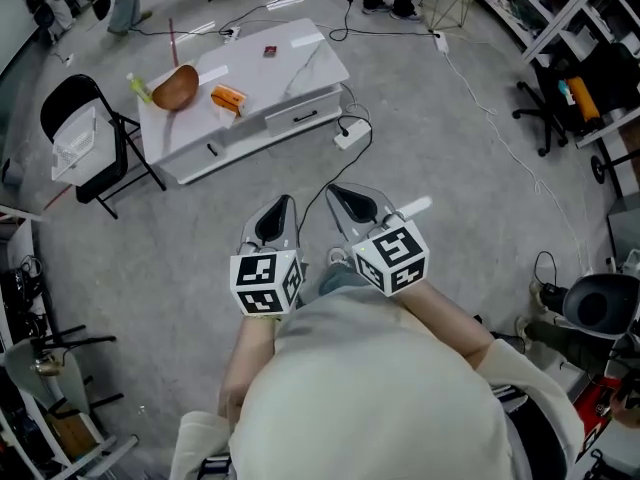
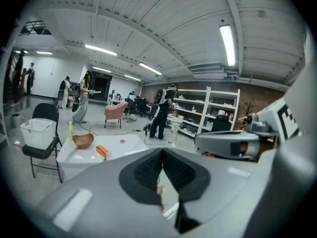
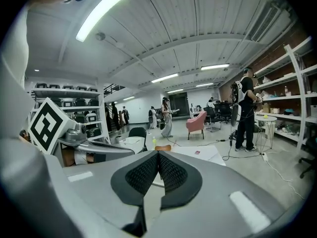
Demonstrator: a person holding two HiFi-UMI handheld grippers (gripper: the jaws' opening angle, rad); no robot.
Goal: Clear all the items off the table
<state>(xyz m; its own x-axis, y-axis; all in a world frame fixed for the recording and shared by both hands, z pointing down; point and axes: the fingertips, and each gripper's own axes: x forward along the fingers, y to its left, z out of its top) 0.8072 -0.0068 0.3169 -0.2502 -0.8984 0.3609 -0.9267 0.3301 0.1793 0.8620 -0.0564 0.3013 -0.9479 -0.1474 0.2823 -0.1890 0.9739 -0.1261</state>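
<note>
Table (image 1: 290, 63) with its bowl (image 1: 175, 88) and orange box (image 1: 228, 98) stands well ahead, so the approach seems in hand; left gripper (image 1: 283, 208) and right gripper (image 1: 340, 193), both clenched empty, must open there.

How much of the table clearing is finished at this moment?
Nothing looks done: the wooden bowl, orange box, green bottle and small red item all lie on the white table. Nothing is in hand: left gripper and right gripper are shut, empty, away from the table. Every item is left.
</note>
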